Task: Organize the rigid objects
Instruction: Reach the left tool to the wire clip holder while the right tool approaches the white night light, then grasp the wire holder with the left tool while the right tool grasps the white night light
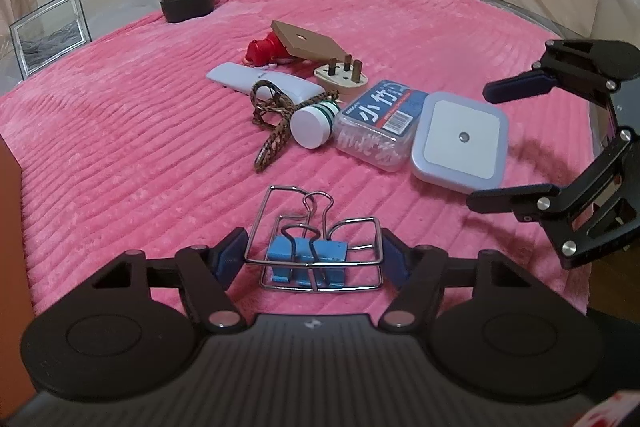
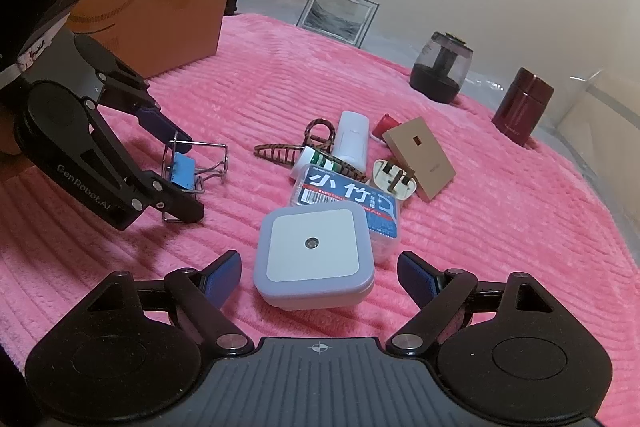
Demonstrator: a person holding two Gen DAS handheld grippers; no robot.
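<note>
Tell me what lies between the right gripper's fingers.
The night light sits between the open right gripper's fingers, untouched, in the right wrist view.

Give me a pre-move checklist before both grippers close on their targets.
1. Left gripper straddles the wire rack holding the blue binder clip: ok.
2. Left pads touching the rack wires: cannot tell; they look very close on both sides.
3. Right gripper open around the square night light: ok, a gap on each side.
4. Night light free of neighbours: not ok; the floss pick box sits against its far edge.
5. Cardboard box open as a drop spot: ok, though its inside is hidden.
6. Grippers apart from each other: ok.
</note>
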